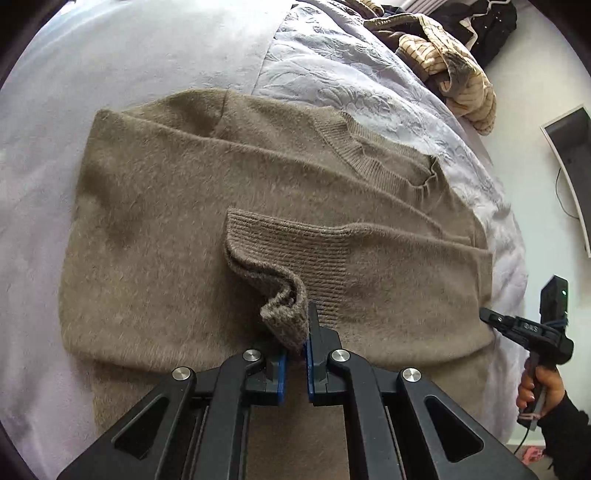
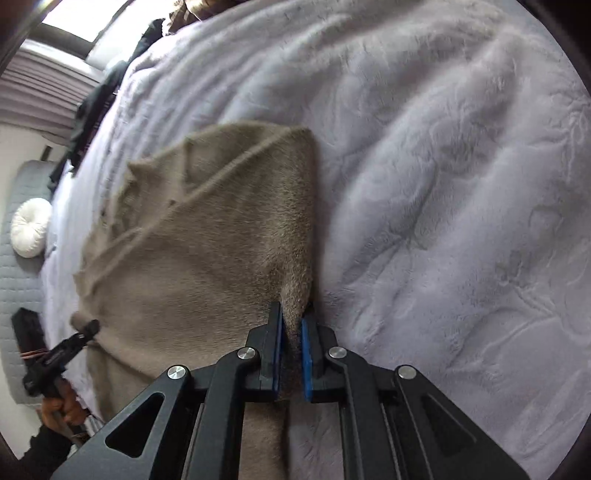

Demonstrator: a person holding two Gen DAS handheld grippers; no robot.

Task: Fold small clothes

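Sweater (image 1: 229, 229) lying on the bed (image 1: 110, 74), both grippers pinching it.
Left gripper (image 1: 295, 354) is gripping only the ribbed cuff (image 1: 284, 317), right gripper (image 2: 291, 332) the side edge; uneven pulling risks the thin cuff hold slipping and the fold skewing.

We see a taupe-brown fuzzy sweater (image 1: 177, 206) with ribbing at its neckline (image 1: 354, 144) and on its sleeve cuff (image 1: 280, 251). The bed (image 1: 110, 59) under it wears pale lavender-grey plush, and its far right part shows an embossed floral pattern. At the far right lies a cream garment with thin dark stripes (image 1: 461, 85) beside black clothing (image 1: 491, 22). The left hand-held gripper (image 1: 295, 354) and the right hand-held gripper (image 2: 291, 347) are black with blue pads (image 2: 306, 354). A round white cushion (image 2: 31, 227) sits on grey quilting.
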